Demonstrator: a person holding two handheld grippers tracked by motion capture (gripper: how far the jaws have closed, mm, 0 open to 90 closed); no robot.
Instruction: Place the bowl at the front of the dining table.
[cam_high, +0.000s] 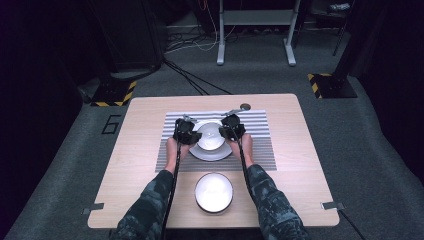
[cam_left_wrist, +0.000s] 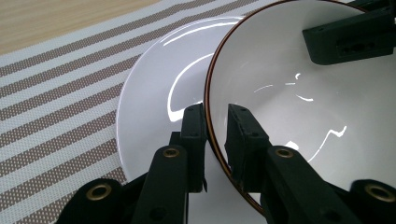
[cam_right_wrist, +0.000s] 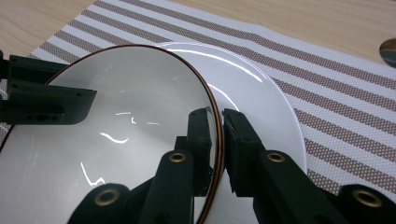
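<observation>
Dark studio floor with cables all round, and in the middle the pale wooden table (cam_high: 150, 165), the person's two sleeved forearms coming in from the near edge. On the table, a striped placemat (cam_high: 260, 145) spreads under both grippers — brown-and-white bands running out past the jaws in either gripper view. On the mat sits a white plate (cam_left_wrist: 149, 93), directly beneath and just ahead of the jaws. On that plate, between the two grippers, is the white bowl (cam_high: 210, 136) with its thin brown rim. A second bowl (cam_high: 214, 192) waits behind the hands, near the table's front edge, well apart from the action.

Now the grips. The left gripper (cam_left_wrist: 215, 135) straddles the bowl's rim, one jaw outside and one inside — but there is a sliver of daylight beside the rim, so the pads look to stand just off it rather than pinching. The right gripper (cam_right_wrist: 219, 140) has its jaws pressed together on the opposite rim, wall clamped between them.

My read: this is the set-down of the bowl onto the plate, with the release under way on the left side. The next move calls for the right jaws to spread too, then both grippers lifting straight up and clear of the rim without nudging the bowl off centre on that glossy plate.
</observation>
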